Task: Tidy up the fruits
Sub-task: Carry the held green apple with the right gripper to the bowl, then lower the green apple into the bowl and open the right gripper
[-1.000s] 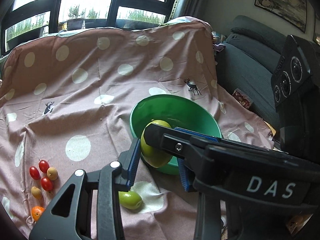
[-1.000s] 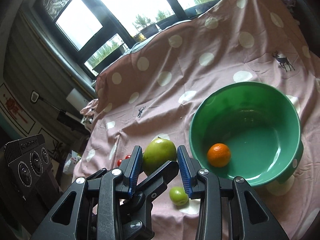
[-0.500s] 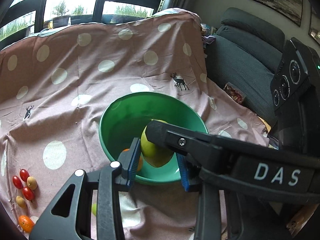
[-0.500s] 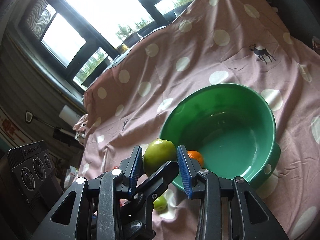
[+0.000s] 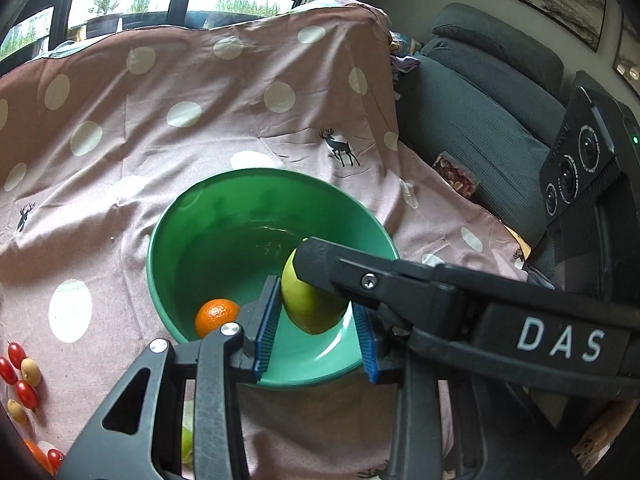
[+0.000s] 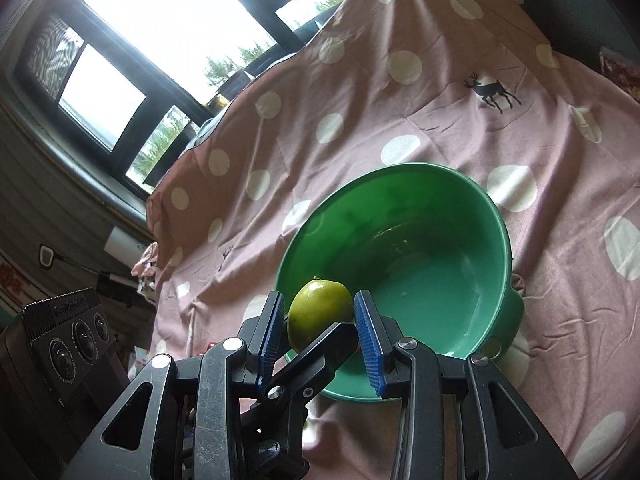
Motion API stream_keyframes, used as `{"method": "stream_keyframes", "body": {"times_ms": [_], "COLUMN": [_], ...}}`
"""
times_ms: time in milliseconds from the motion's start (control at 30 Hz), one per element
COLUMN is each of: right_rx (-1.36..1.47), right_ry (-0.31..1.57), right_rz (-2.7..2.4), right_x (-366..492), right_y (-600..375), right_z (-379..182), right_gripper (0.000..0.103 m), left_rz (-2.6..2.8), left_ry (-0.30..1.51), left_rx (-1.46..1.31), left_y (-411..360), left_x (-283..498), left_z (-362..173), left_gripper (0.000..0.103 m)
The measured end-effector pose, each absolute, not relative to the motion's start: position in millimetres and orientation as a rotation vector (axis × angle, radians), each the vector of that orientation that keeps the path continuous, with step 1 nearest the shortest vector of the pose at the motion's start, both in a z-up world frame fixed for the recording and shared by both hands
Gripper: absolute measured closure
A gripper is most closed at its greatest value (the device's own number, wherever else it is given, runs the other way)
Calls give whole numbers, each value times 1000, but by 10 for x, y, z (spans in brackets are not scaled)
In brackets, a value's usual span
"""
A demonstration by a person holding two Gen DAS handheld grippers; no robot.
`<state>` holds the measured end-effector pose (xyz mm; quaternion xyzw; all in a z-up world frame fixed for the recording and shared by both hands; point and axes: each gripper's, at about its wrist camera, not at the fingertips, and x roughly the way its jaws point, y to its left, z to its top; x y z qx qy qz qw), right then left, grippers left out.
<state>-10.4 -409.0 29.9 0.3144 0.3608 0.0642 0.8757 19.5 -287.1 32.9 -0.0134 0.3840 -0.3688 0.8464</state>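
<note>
A large green fruit [image 5: 308, 312] hangs over the near side of the green bowl [image 5: 160, 240], above its inside. My left gripper [image 5: 316, 296] is shut on the fruit, blue pads on both sides. A finger [image 5: 360, 276] of the right gripper crosses over the fruit's top in this view. In the right wrist view my right gripper [image 6: 319, 298] is also shut on the green fruit [image 6: 316, 308], with a left gripper finger [image 6: 320, 344] crossing below it. An orange [image 5: 216, 316] lies inside the bowl [image 6: 400, 168]; the right wrist view hides it.
Pink polka-dot cloth [image 5: 200, 100] covers the surface. Red cherry tomatoes and small yellow fruits [image 5: 20, 372] lie at the left edge, and a small green fruit [image 5: 186, 440] sits behind the left gripper's body. A grey sofa [image 5: 480, 120] with a snack packet [image 5: 456, 172] stands to the right.
Both grippers carried the green fruit from beside the bowl to over its near inside and slightly lower. The small green fruit and loose fruits slid toward the frame's bottom left.
</note>
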Motion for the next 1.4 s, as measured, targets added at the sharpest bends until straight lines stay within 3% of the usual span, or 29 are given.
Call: {"method": "stream_keyframes", "body": {"times_ms": [1400], "right_rx": [627], "right_ry": [854], "right_rz": [24], "right_x": [14], "right_y": [-4204], "right_z": [101], "right_gripper": [63], "left_rz": [-822], "left_ry": [934], "left_rx": [-119], "left_y": [-3053], "left_x": [366], "left_z": [31], "left_gripper": [69]}}
